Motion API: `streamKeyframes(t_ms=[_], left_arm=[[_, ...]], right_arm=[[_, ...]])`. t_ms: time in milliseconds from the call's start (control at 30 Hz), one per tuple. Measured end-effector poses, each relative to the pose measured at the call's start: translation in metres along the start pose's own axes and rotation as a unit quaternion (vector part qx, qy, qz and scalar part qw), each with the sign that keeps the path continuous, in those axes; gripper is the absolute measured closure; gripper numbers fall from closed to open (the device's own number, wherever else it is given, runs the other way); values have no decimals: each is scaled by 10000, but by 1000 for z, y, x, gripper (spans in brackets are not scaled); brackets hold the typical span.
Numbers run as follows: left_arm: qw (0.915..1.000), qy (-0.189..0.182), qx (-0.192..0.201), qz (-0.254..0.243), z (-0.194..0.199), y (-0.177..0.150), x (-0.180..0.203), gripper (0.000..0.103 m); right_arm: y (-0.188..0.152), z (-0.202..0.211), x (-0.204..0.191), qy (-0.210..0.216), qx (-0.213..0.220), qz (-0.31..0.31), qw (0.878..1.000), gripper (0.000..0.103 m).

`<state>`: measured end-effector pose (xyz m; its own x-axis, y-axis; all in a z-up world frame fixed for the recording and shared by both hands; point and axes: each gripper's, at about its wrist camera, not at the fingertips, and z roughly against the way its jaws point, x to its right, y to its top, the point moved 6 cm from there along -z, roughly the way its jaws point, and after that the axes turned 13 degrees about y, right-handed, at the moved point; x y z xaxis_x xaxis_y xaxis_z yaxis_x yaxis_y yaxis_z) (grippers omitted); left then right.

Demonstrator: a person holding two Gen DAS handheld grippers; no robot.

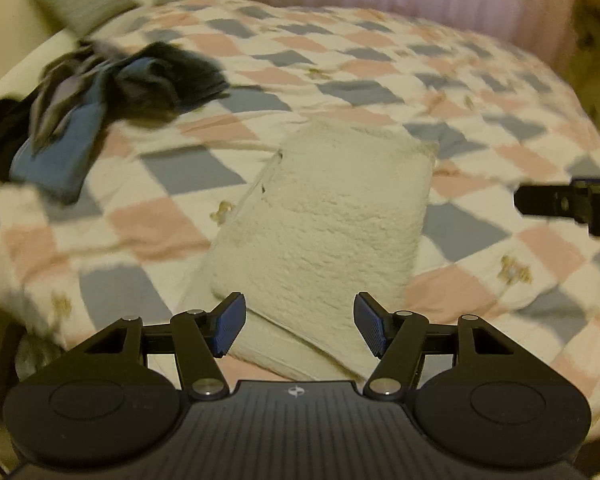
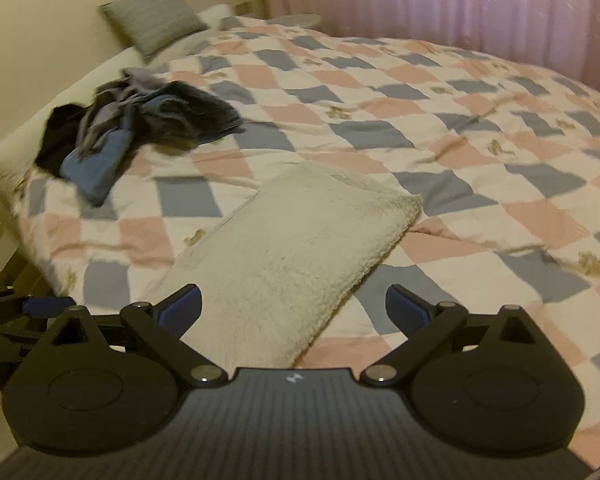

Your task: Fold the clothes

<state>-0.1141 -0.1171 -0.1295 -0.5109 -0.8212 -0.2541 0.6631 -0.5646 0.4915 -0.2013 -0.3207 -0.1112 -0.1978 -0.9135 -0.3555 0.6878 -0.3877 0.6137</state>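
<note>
A folded cream fleece garment (image 1: 324, 224) (image 2: 288, 248) lies on the checked quilt near the bed's front edge. My left gripper (image 1: 299, 326) hovers open over its near end, the fleece showing between its blue pads without touching them. My right gripper (image 2: 293, 312) is open too, above the garment's near right corner, with nothing pinched. A heap of unfolded clothes (image 1: 100, 108) (image 2: 140, 124), blue, grey and black, lies at the far left of the bed. The right gripper's fingers (image 1: 572, 204) show at the right edge of the left wrist view.
The pink, blue and white checked quilt (image 1: 420, 80) (image 2: 460, 140) covers the bed. A grey cushion (image 2: 152, 16) leans on the wall at the head. Pink curtains (image 2: 440, 0) hang behind. The bed's left edge drops to the floor (image 2: 4, 256).
</note>
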Motion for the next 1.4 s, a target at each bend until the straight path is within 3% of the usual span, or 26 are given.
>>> streamKeyframes(t_ms=[100,200,267,333,367,433,600,667,767,800,867,967,1033,1100,1133,1200,1233,1267,1400], left_arm=[[9973,-88,160,-712,-23,10,-25,37],[9874,-182,235,-1554,-48,9,-45,37],[9723,-259,346,-2296,-68,1,-52,37],[9488,-302,492,-3107,-89,-13,-53,37],[9338,-315,585,-3515,-99,-22,-51,38],[8928,-352,870,-4406,-119,-46,-46,38],[7702,-477,1892,-6072,-154,-106,-30,38],[7280,-459,2246,-6461,-170,-127,-26,38],[6803,-339,2670,-6817,-189,-149,-25,38],[6690,-291,2803,-6878,-196,-155,-25,37],[6555,-217,3024,-6917,-206,-160,-26,38],[6453,-129,3290,-6893,-216,-164,-27,38],[6394,-81,3403,-6894,-223,-166,-26,38],[6389,-95,3440,-6881,-228,-166,-25,38],[6416,-118,3430,-6860,-230,-165,-24,41],[6508,-236,3259,-6853,-229,-159,-23,71],[6556,-297,3131,-6865,-229,-156,-23,92],[6596,-396,3047,-6859,-226,-150,-25,92],[6796,-771,2827,-6725,-208,-118,-36,93]], right_arm=[[-3,-28,-8,-95,-60,-330,9994,5],[-13,-50,-26,-335,-248,-184,9990,6],[-26,-60,-38,-562,-333,-95,9978,6],[-43,-70,-46,-663,-430,-165,9967,6],[-55,-77,-49,-723,-517,-217,9958,5],[-79,-91,-56,-814,-754,-237,9935,6],[-141,-126,-83,-957,-1401,657,9833,7],[-163,-139,-94,-1067,-1578,1338,9725,10],[-191,-157,-105,-1336,-1651,2474,9453,13],[-198,-163,-107,-1416,-1656,2820,9344,14],[-212,-175,-110,-1588,-1637,3492,9089,20],[-227,-191,-110,-1804,-1584,4150,8776,23],[-233,-199,-106,-1883,-1526,4397,8648,22],[-239,-205,-104,-1887,-1506,4566,8563,22],[-241,-208,-102,-1853,-1505,4624,8539,22],[-242,-211,-100,-1714,-1537,4678,8533,28],[-240,-210,-98,-1559,-1594,4604,8592,47],[-237,-209,-97,-1425,-1651,4522,8649,69],[-204,-186,-92,-830,-1717,4157,8893,79]])
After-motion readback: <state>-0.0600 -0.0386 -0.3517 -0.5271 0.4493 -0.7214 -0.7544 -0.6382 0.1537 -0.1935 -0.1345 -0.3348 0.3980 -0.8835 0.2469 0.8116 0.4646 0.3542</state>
